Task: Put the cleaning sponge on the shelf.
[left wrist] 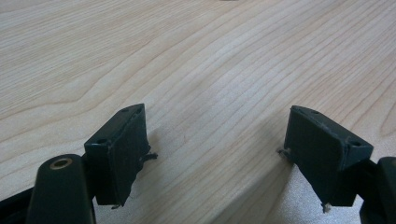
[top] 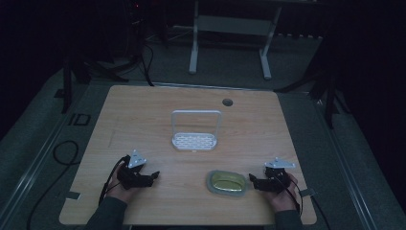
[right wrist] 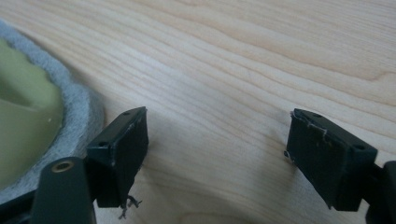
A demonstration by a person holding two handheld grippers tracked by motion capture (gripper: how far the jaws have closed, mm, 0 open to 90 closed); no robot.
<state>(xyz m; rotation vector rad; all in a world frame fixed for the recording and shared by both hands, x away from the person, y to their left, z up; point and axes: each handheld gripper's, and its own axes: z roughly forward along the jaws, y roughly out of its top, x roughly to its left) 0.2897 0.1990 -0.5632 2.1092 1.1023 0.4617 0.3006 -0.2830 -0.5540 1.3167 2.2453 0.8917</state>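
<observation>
I see a pale wooden tabletop (top: 143,120) with a round cable hole (top: 227,102) near its far edge. A white rack (top: 195,130) with a perforated base stands mid-table. Beyond, a white frame (top: 230,33) stands on grey floor (top: 306,120); black cables (top: 62,153) trail left.
</observation>
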